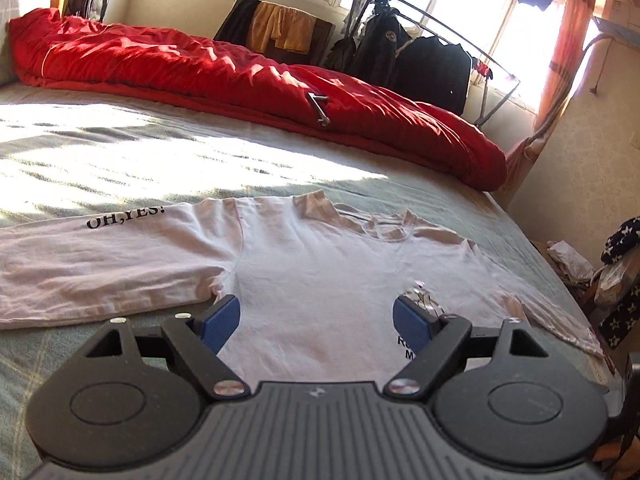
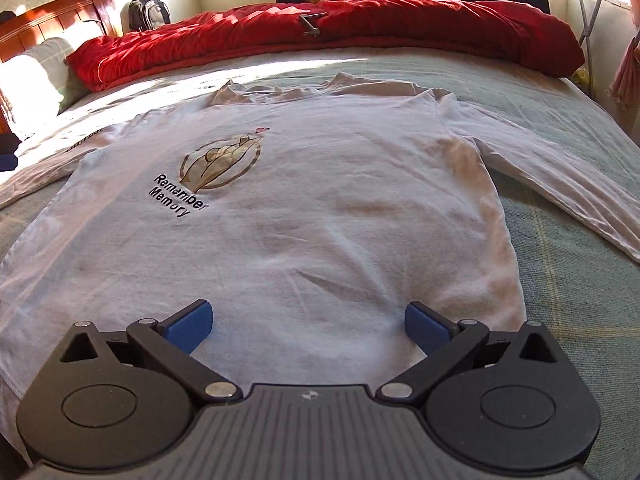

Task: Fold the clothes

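Folding step: not begun, long-sleeved shirt (image 2: 304, 216) lies flat, face up on bed (image 2: 580, 300), sleeves out
left gripper (image 1: 316, 320): spread, empty, over chest
right gripper (image 2: 308, 326): spread, empty, over hem
next: likely pinch a sleeve (image 2: 560, 184), fold across body

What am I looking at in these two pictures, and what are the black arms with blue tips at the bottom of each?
Those are two handheld grippers, one in each of a person's hands, each with a camera looking forward along its fingers. One picture comes from the left gripper, the other from the right gripper. Both stand open with nothing between the blue pads, so nothing is held. Below them a white long-sleeved shirt lies spread flat, print side up, on a bed with a greenish cover, sleeves stretched out to the sides. A red duvet is bunched along the far edge, and clothes hang on a rack by the window. Folding has not started.
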`<act>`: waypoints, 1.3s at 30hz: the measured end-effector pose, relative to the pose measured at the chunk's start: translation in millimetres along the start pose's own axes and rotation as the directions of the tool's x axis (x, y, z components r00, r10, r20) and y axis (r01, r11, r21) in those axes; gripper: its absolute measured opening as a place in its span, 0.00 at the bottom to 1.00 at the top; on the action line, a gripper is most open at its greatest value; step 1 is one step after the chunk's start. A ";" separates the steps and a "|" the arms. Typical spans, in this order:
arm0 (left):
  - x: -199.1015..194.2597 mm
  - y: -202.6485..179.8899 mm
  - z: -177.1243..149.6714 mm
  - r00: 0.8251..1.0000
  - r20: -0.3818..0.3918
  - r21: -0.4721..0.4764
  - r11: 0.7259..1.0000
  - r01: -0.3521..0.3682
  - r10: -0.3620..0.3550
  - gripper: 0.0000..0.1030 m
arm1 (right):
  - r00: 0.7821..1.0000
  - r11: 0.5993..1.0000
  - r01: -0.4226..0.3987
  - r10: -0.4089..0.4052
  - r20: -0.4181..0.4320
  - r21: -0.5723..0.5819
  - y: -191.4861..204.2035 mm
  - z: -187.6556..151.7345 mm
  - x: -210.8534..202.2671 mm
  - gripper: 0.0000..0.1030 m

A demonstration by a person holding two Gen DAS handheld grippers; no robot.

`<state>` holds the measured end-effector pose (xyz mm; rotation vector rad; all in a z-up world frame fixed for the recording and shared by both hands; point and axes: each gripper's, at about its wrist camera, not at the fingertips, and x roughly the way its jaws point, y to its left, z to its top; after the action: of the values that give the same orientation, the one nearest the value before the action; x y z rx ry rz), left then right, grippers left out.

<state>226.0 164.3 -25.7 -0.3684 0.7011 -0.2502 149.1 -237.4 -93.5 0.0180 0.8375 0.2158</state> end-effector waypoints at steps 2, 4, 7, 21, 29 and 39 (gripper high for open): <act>26.9 24.9 16.3 1.000 -0.017 -0.084 0.996 -0.015 0.014 0.81 | 1.000 1.000 0.010 -0.010 -0.003 0.001 1.5 0.4 -0.2 1.00; 49.0 47.4 19.3 0.999 -0.049 -0.157 0.987 -0.024 0.016 0.81 | 1.000 1.000 0.018 -0.018 -0.007 0.002 2.6 0.8 -0.1 1.00; 76.5 78.3 14.9 0.995 -0.099 -0.253 0.967 -0.036 0.011 0.81 | 1.000 1.000 0.025 -0.025 -0.012 -0.001 3.5 1.1 0.8 1.00; -4.3 151.8 3.6 0.953 -0.058 -0.315 0.901 -0.300 0.297 0.80 | 0.999 0.999 0.038 -0.038 -0.008 -0.011 5.4 2.4 1.9 1.00; 45.0 78.8 50.2 0.984 -0.023 -0.101 0.979 -0.179 0.178 0.80 | 0.999 0.999 0.022 -0.020 0.036 -0.040 22.1 18.4 -7.4 1.00; 145.5 99.6 71.2 0.974 -0.096 -0.189 0.957 -0.220 0.205 0.80 | 1.000 0.998 0.011 -0.011 -0.003 -0.060 24.0 17.6 12.2 1.00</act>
<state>390.9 221.9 -100.8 -0.4721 0.8373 0.0116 165.7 -210.3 -88.2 -0.0434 0.8338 0.2303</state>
